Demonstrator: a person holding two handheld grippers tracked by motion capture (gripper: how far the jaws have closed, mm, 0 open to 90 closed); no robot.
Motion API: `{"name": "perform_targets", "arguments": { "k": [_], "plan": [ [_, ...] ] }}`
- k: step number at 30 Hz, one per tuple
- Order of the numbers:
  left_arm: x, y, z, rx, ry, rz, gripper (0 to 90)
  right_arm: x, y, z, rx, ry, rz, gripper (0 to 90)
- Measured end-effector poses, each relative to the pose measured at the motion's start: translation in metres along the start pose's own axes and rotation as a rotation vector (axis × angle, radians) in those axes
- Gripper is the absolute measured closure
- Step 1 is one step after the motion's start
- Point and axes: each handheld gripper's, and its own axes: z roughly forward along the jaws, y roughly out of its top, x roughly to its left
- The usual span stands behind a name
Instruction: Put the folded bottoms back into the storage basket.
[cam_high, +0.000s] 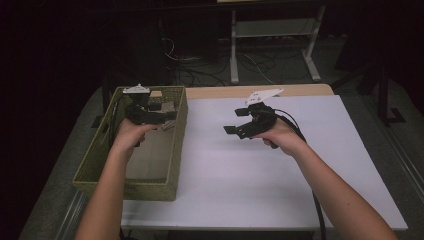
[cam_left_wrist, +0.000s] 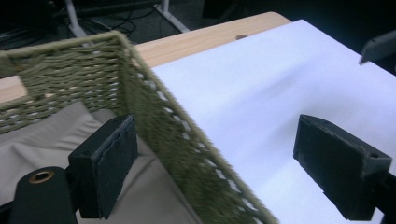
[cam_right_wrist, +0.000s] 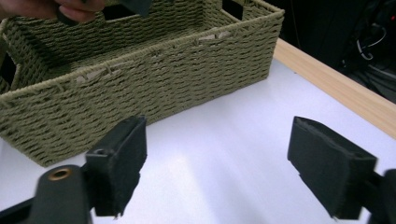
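**Left gripper straddles the basket wall**

High view: the left gripper (cam_high: 167, 117) hangs over the woven basket (cam_high: 95, 150) at the table's left edge, while the right gripper (cam_high: 235, 127) waits over the white table (cam_high: 240, 175).

Left gripper view: its jaws stand wide apart, one inside above the beige liner (cam_left_wrist: 42, 135), one outside, seemingly ready to pinch the wall.

Right gripper view: jaws spread and empty, facing the basket's side, with nothing between.
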Motion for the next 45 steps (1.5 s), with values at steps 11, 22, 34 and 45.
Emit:
{"name": "perform_targets", "arguments": {
  "k": [11, 22, 34, 45],
  "plan": [
    [-0.033, -0.008, -0.001, -0.001, -0.044, 0.05, 2.8, -0.005, -0.031, -0.028, -0.02, -0.064, 0.039, 9.9],
    [-0.054, -0.028, -0.008, -0.046, -0.099, 0.059, 0.2, -0.009, -0.053, -0.06, -0.018, -0.121, 0.089, 0.0],
    [-0.074, -0.043, -0.023, -0.056, -0.161, 0.092, 0.2, 0.0, -0.078, -0.093, -0.011, -0.157, 0.084, 0.0],
    [-0.091, -0.057, -0.032, -0.067, -0.179, 0.14, 0.3, 0.002, -0.099, -0.126, -0.023, -0.184, 0.11, 0.0]
  ]
}}
